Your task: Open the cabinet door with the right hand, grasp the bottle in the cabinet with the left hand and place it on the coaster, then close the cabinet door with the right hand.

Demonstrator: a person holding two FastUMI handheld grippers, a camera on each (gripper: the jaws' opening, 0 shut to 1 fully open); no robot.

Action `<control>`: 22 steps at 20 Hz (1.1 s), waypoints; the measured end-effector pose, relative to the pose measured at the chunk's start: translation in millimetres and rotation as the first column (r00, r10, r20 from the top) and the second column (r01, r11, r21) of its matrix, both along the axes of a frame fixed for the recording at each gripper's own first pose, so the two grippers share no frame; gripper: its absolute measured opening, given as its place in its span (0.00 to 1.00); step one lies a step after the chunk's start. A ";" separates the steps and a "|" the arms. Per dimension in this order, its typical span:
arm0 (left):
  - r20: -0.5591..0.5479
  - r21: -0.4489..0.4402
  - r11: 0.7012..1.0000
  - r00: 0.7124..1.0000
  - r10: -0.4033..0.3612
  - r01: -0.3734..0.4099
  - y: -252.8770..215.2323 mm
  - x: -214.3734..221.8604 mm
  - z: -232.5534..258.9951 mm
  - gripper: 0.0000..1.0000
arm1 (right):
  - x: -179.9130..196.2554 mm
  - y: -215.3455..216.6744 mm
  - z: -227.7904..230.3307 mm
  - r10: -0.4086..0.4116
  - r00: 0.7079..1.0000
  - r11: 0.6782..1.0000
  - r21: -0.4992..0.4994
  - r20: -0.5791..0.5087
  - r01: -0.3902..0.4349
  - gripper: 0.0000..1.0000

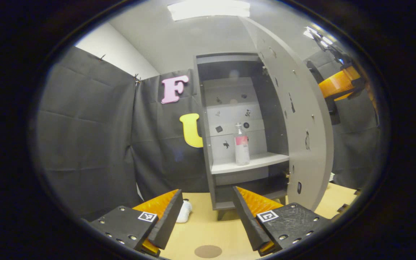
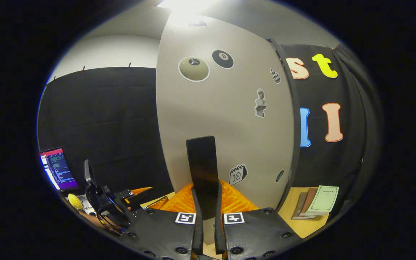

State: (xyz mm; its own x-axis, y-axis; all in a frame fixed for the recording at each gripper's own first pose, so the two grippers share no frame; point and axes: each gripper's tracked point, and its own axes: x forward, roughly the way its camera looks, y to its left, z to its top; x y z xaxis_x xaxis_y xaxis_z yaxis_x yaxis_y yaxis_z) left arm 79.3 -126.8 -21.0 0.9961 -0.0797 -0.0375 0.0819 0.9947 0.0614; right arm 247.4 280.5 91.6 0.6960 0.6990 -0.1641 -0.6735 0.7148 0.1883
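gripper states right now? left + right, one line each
Left gripper: open, holding nothing, pointed at the bottle on the cabinet shelf.
Right gripper: closed on the door handle of the open cabinet door.

Black cloth (image 1: 85,137) hung as the wall across the left half of the left gripper view, with a white wall (image 1: 117,54) above it in the upper left. A bright ceiling light (image 1: 208,9) glowed at the top centre. The light wooden table (image 1: 200,231) lay along the bottom of the frame. In the right gripper view, a lit screen (image 2: 58,168) stood at the lower left, and some books (image 2: 316,202) lay on the table at the lower right.
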 end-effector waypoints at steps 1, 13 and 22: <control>0.001 -0.003 1.000 1.000 -0.008 0.008 -8.1 0.9 0.1 0.83 | -0.6 -5.5 0.2 -0.013 1.000 1.000 -0.004 0.004 0.013 0.10; 0.005 0.000 0.999 0.999 -0.054 0.054 -80.5 -10.6 7.0 0.83 | 17.8 -73.3 -2.7 -0.257 0.965 0.965 -0.035 0.060 0.259 0.13; 0.006 0.011 0.999 0.999 0.032 -0.032 -83.6 -12.2 18.4 0.83 | -2.0 -86.6 -4.8 -0.178 0.982 0.984 0.019 0.062 0.177 0.18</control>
